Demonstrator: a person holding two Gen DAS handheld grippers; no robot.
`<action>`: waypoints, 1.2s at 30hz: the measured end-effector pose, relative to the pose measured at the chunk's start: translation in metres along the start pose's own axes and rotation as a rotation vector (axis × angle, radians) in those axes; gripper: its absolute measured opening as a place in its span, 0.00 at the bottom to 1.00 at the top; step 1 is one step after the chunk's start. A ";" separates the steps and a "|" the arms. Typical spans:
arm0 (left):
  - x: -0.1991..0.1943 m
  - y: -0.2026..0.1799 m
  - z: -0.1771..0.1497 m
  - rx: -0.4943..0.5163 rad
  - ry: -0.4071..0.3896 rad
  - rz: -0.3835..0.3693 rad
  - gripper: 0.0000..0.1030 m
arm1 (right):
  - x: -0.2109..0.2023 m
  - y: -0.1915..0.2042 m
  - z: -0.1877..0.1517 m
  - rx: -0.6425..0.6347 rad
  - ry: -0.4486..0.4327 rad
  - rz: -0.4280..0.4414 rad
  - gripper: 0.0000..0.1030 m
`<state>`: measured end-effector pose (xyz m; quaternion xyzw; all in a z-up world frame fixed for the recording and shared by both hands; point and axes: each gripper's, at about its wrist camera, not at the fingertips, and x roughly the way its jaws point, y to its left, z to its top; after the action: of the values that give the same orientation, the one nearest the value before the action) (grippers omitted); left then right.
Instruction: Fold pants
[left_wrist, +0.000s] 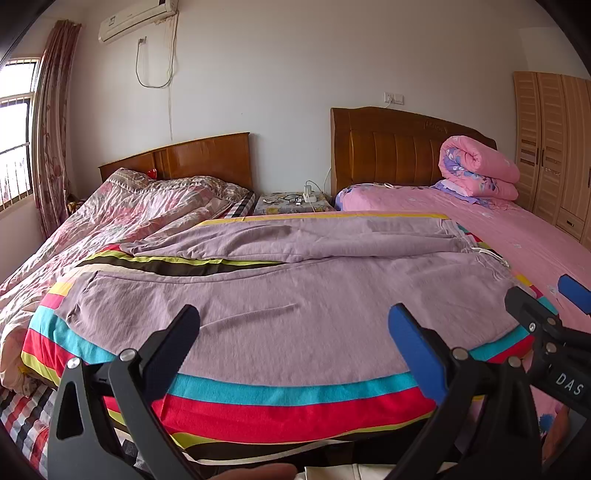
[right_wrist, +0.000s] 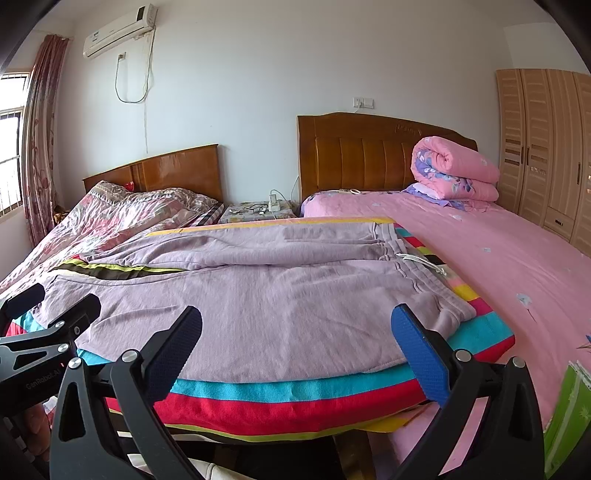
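Lilac pants (left_wrist: 295, 280) (right_wrist: 280, 288) lie spread flat across a striped blanket (left_wrist: 280, 402) (right_wrist: 295, 398), legs running to the left and the waistband with a white drawstring (right_wrist: 424, 262) to the right. My left gripper (left_wrist: 295, 317) hovers open over the near leg, nothing between its fingers. My right gripper (right_wrist: 297, 317) stands open above the near edge, close to the waistband corner. In the left wrist view the right gripper's fingertips (left_wrist: 569, 291) show at the right edge. The left gripper's fingers (right_wrist: 74, 310) show at the left of the right wrist view.
A bed with a floral quilt (left_wrist: 122, 210) lies on the left and a pink bed (right_wrist: 498, 258) with a rolled pink quilt (right_wrist: 454, 170) on the right. Between their headboards stands a small bedside table (right_wrist: 255, 212). A wardrobe (right_wrist: 546, 147) fills the right wall.
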<state>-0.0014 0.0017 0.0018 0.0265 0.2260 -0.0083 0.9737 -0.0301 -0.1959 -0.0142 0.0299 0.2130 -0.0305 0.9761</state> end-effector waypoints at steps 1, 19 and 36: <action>0.000 0.000 0.000 0.000 0.001 -0.001 0.99 | 0.000 0.000 0.000 0.000 0.000 0.000 0.96; 0.004 0.001 -0.003 -0.002 0.005 -0.003 0.99 | 0.002 0.000 -0.001 0.004 0.009 0.002 0.96; 0.005 -0.002 -0.014 -0.006 0.012 -0.005 0.99 | 0.005 0.001 -0.010 0.011 0.022 0.005 0.96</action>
<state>-0.0030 0.0003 -0.0129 0.0233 0.2320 -0.0100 0.9724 -0.0300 -0.1944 -0.0255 0.0363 0.2235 -0.0290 0.9736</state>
